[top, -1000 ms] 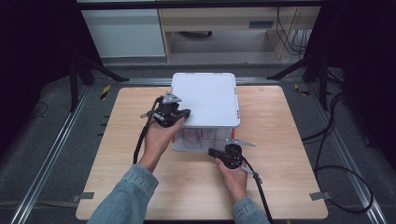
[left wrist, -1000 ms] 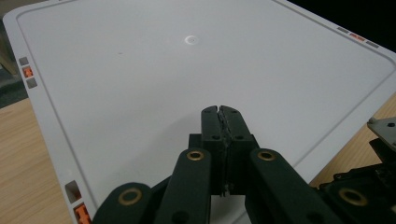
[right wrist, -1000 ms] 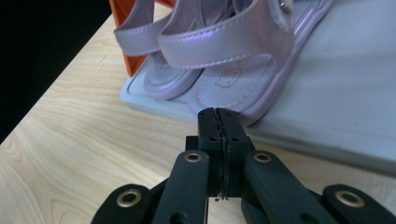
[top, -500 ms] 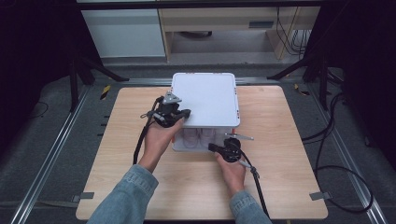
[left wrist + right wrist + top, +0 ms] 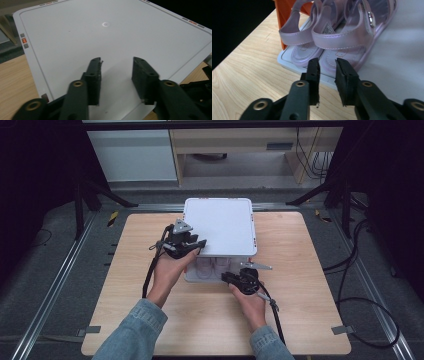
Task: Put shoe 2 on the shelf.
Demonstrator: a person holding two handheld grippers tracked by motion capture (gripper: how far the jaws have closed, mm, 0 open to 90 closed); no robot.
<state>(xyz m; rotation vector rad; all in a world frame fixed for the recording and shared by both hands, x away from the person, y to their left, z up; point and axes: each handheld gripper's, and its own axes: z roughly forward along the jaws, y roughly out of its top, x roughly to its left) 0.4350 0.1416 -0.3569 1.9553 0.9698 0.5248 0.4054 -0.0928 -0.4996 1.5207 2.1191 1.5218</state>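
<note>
1. Sandals lie inside a white box at the middle of the wooden table, seen through its near front. The left gripper rests at the lid's near left corner; the right gripper waits before the opening.
2. Left gripper view: the jaws have just been opening and stand apart over the white lid, nothing between them. Steady the box here.
3. Right gripper view: the jaws have just been opening, a narrow gap, empty. The pink sandals, side by side, have shiny straps; I would advance to the near sole edge, then close.
</note>
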